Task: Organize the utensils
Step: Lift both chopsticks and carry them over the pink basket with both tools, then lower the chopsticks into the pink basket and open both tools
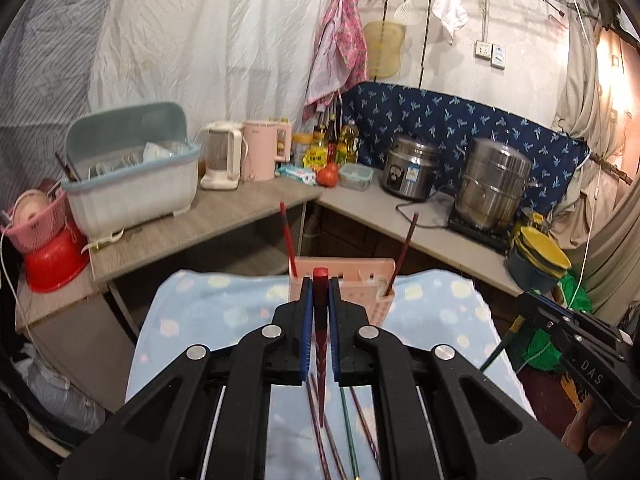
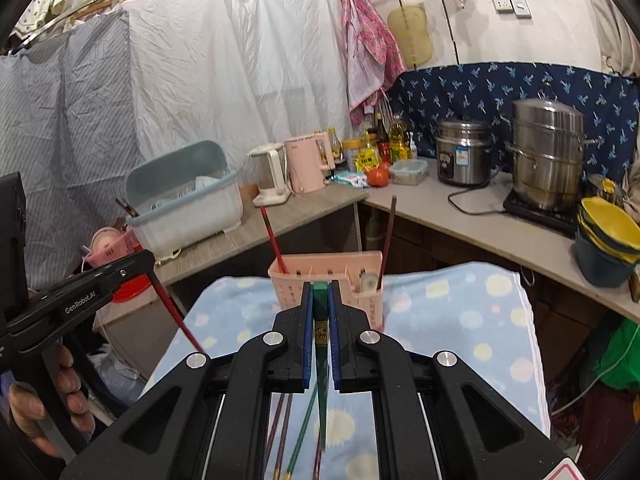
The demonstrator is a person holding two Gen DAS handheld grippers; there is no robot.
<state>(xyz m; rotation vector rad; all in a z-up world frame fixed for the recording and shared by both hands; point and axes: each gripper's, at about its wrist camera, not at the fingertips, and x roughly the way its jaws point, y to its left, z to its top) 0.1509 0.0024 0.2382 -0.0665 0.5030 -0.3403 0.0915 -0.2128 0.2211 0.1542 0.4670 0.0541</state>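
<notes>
We've got a red chopstick [image 1: 321, 312] pinched in our left gripper [image 1: 320, 288], a green chopstick [image 2: 320, 308] in the right gripper [image 2: 320, 292], pink holder [image 2: 332, 280] just ahead.

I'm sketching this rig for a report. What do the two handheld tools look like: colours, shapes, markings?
Both are matte black plastic. The left tool and the right tool each have two angular fingers lined with blue ribbed pads and round silver bolts. White lettering reads "DAS" on the right tool and "GenRobot.AI" on the left.
</notes>
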